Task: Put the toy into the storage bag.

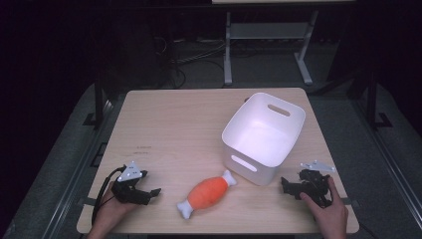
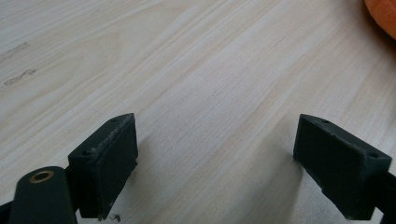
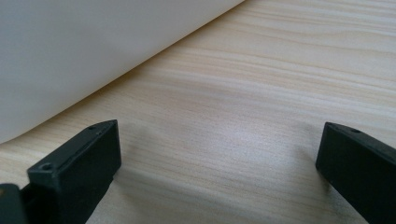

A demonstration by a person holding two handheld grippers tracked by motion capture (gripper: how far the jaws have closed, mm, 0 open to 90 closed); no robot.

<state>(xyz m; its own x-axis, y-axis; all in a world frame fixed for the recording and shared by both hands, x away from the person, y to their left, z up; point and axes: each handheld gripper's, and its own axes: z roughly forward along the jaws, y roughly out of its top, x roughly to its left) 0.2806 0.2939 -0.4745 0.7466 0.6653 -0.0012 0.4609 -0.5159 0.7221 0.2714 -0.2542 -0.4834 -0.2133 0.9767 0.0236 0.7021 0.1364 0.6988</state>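
Orange bone-shaped plush toy [image 1: 208,193] lies flat near front edge of desk [image 1: 164,124], about midway between both grippers, touched by neither. White basket [image 1: 262,135] stands just behind it, toward right side. Left gripper [image 1: 149,191] rests by front left corner, jaws spread wide, nothing between. Right gripper [image 1: 288,186] by front right corner, beside basket wall, jaws likewise released, empty.
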